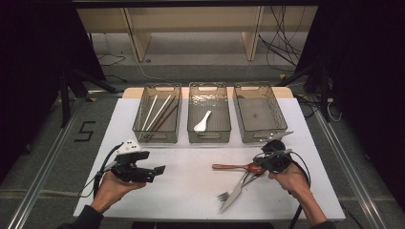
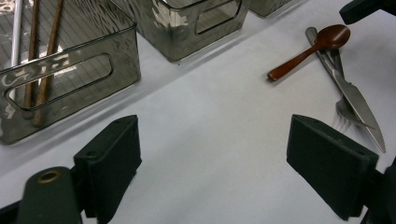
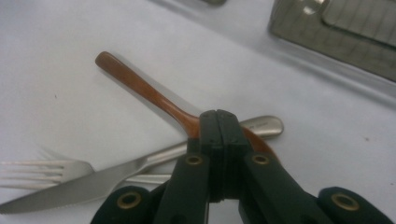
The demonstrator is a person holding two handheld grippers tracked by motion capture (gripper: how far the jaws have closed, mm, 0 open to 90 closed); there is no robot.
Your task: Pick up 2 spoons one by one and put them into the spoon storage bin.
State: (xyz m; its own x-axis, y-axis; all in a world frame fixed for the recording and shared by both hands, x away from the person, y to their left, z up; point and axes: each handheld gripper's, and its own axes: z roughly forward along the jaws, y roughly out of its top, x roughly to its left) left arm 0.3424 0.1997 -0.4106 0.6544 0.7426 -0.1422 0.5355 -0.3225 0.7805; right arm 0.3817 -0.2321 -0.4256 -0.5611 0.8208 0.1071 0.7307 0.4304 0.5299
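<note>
A: Where's the brown spoon (image 3: 154, 95)?
B: On the white table (image 1: 191, 181), across a knife (image 3: 84, 184) and fork (image 3: 32, 170); the right gripper (image 3: 218, 122) has its jaws pressed together on the spoon's neck.
A: And the left gripper (image 2: 212, 154)?
B: Jaws spread wide, holding nothing, near the bins (image 1: 209, 138).

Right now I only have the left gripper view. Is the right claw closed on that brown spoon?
Observer: In the right gripper view, the right claw is shut at the neck of the brown spoon. I can't confirm a real pinch.
Operator: What's in the middle bin?
Observer: In the high view, the middle bin holds one white spoon.
Operator: And the far right bin?
Observer: The right bin looks empty from above.
</note>
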